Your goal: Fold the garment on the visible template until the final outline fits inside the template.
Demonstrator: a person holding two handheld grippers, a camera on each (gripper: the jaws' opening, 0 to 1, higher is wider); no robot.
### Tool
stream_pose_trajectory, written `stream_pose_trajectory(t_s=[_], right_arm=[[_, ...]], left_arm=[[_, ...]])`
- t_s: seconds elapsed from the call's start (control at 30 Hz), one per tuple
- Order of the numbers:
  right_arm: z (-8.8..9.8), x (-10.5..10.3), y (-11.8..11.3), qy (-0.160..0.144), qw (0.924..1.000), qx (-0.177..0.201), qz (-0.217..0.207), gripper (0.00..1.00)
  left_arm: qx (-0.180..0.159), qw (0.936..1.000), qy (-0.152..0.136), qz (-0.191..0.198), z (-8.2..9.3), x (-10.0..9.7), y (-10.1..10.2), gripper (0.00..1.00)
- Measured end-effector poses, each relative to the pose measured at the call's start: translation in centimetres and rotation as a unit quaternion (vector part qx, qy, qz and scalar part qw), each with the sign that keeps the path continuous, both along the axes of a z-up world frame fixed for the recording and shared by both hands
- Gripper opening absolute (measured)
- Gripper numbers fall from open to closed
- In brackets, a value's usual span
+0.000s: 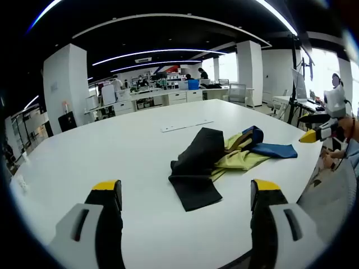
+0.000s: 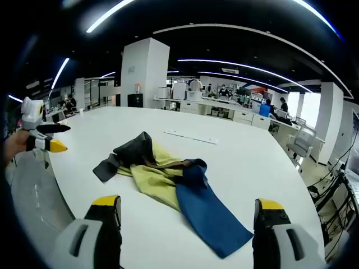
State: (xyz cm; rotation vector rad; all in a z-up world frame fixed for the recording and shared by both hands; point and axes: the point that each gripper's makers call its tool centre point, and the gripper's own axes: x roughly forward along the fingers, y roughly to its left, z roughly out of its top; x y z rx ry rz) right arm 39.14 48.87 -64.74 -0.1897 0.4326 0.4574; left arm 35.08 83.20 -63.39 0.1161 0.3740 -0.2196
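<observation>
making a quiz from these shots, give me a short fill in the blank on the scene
1. The garment lies crumpled on a ____ table.
2. Its parts are black, yellow and ____.
3. In the right gripper view, the left tool comes in with ____ tips.
4. The right tool has its jaws ____, holding nothing.

Missing words: white; blue; yellow; open

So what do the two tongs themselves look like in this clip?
The left tongs and right tongs look alike: two black jaws with yellow tips, set in light grey housings with dark slots. Seen from the side in the right gripper view, the left tongs have a white body and a pointed yellow-and-black tip.
</observation>
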Motion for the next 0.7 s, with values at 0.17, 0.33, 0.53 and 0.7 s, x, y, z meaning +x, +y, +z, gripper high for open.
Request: stream_pose_trajectory(t_s=[0.17,0.33,0.53,0.7], right_arm=[[0.29,0.00,-0.01,-0.004,1.0000,0.008,-0.003,0.99],[0.43,0.00,-0.11,-0.005,0.9999,0.011,-0.005,0.99],[0.41,-0.10,-0.12,-0.004,1.0000,0.007,-0.002,0.99],[0.44,-0.12,-0.15,-0.005,0.9999,0.009,-0.002,0.99]], left_arm=[[0.000,1.0000,-0.004,0.000,0.28,0.11,0.08,0.93],[0.001,1.0000,-0.003,-0.001,0.31,0.08,-0.01,0.92],[0.001,1.0000,-0.002,-0.001,0.29,-0.08,-0.07,0.92],[0.000,1.0000,-0.003,-0.002,0.38,-0.09,-0.19,0.91]])
